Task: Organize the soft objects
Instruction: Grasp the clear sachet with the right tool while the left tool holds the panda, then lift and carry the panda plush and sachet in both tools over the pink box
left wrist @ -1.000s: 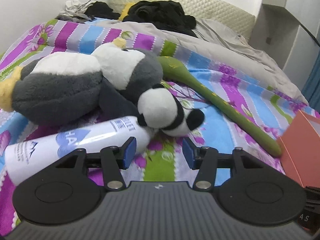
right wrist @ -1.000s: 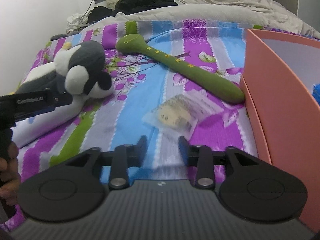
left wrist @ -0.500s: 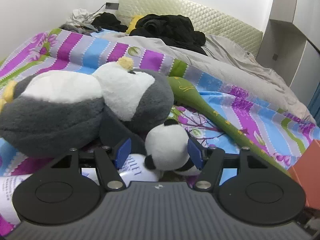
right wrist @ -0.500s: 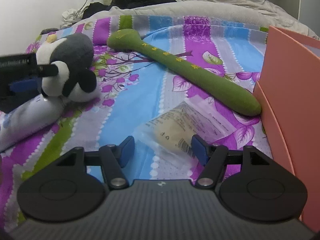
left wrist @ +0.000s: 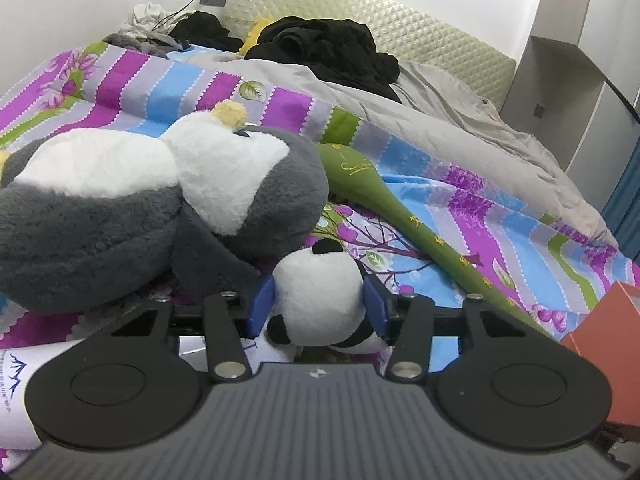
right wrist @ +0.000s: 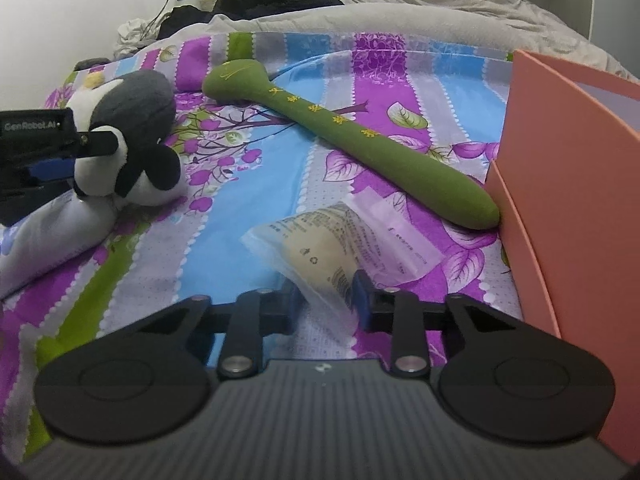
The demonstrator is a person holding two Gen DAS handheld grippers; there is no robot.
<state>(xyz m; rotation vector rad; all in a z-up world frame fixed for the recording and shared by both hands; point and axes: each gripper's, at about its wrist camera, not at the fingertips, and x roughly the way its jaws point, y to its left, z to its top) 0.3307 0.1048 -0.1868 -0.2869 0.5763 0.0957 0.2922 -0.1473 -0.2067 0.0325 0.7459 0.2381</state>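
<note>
While left gripper clasps panda plush, "GenRobot.AI" label legible; right gripper pinches packet.

A: What was cut off in the left wrist view?

B: The white bottle ran out at the lower left edge, its print too small to read. The orange box was clipped at the right edge.

A: And on the right wrist?

B: The small panda was partly hidden behind the left tool. The clear packet's lettering was too blurred to read.
</note>
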